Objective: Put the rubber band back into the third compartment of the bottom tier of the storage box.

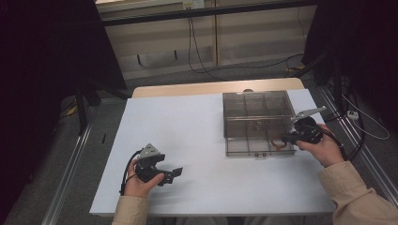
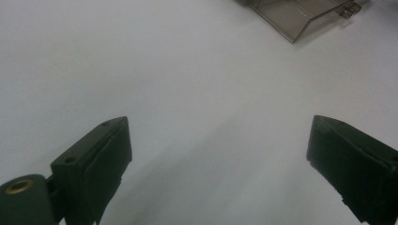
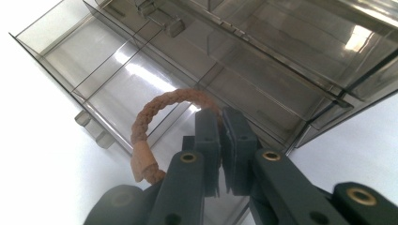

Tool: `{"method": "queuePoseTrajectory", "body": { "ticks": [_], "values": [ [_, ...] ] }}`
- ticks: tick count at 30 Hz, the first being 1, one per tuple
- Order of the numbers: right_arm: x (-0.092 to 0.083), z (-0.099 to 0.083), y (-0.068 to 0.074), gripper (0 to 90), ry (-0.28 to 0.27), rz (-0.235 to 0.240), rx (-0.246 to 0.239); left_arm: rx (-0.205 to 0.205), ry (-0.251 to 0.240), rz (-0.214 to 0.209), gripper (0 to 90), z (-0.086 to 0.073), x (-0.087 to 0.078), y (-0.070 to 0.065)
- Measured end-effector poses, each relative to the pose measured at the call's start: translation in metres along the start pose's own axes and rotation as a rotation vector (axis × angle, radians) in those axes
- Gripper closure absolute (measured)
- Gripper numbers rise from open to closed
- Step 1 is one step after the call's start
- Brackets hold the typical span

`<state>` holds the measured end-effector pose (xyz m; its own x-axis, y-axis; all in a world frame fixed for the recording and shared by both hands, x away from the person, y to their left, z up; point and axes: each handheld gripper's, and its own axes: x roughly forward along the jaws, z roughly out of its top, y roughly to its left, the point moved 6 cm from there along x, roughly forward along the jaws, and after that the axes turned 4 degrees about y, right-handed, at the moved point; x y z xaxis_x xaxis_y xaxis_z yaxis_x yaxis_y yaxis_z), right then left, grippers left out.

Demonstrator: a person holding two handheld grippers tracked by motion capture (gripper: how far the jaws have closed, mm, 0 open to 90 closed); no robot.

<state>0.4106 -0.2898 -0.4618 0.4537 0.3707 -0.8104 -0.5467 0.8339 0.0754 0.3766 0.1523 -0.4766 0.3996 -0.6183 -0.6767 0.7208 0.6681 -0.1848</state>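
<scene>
Mostly plastic here, one braided piece.
Organizer box (image 3: 263, 70): smoky see-through plastic, glossy, smooth, throws bright glare off its walls and dividers. Bracelet (image 3: 155, 110): brown twisted braid, rough and matt, cord or leather, can't tell which; smoother tan end piece. Right gripper (image 3: 220, 119) and left gripper (image 2: 218, 154): black matt plastic jaws, finely grained, with brass-look metal rivets at the joints. Table top (image 1: 187, 131): white, smooth, matt, with a pale wood-look strip along the far edge. Sleeve (image 1: 356, 197): beige cloth.
</scene>
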Motion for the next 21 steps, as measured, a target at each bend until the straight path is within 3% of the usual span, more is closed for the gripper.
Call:
{"method": "queuePoseTrajectory", "body": {
  "ticks": [21],
  "values": [
    [0.0016,-0.0032,-0.0037,85.7,0.001,-0.016,0.005,-0.001,0.0,0.001,7.1,0.0,-0.0005,0.0005]
  ]
}}
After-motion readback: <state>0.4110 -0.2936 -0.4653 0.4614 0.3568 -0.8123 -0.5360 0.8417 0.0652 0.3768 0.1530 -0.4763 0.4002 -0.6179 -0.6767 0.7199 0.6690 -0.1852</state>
